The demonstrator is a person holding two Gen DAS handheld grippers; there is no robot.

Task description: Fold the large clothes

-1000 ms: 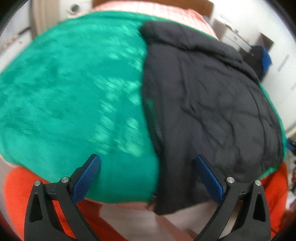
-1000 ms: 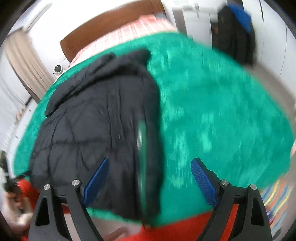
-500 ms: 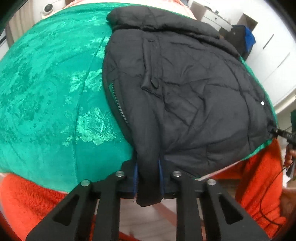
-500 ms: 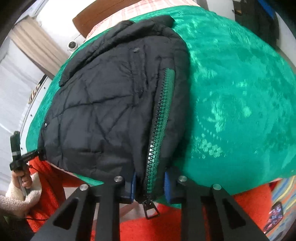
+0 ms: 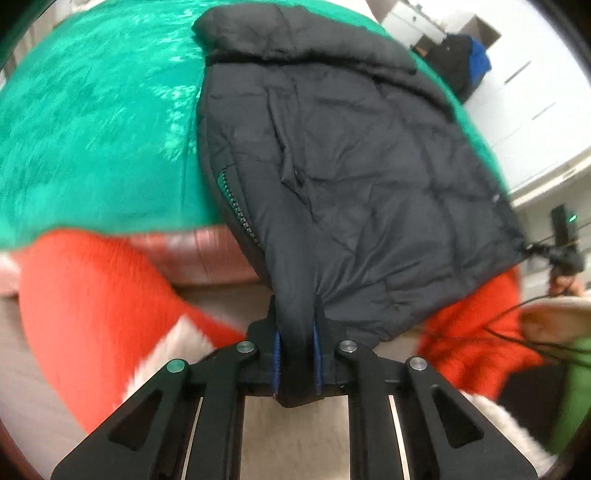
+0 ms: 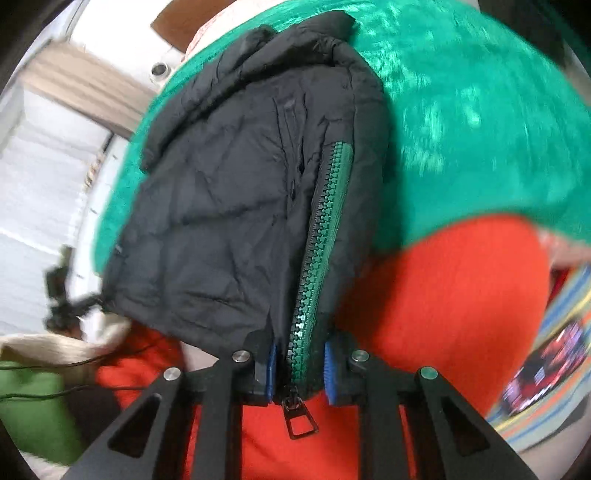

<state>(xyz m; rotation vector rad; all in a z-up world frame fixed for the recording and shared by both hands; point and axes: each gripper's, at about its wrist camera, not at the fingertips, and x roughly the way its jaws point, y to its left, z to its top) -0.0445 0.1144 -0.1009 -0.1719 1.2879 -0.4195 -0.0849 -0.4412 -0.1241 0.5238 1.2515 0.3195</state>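
Left wrist view shows our left gripper (image 5: 295,358) clamped on the hem of the black puffer jacket (image 5: 351,177), which lies already halved lengthwise on the green bedspread (image 5: 92,129), its hem lifted off the near edge. Our right gripper (image 6: 298,373) is pinched on the same hem at the green zipper (image 6: 321,236), the zipper pull (image 6: 298,419) dangling below. We judge the sideways fold done; bringing hem to collar (image 5: 288,33) remains, and the fold is not yet laid.
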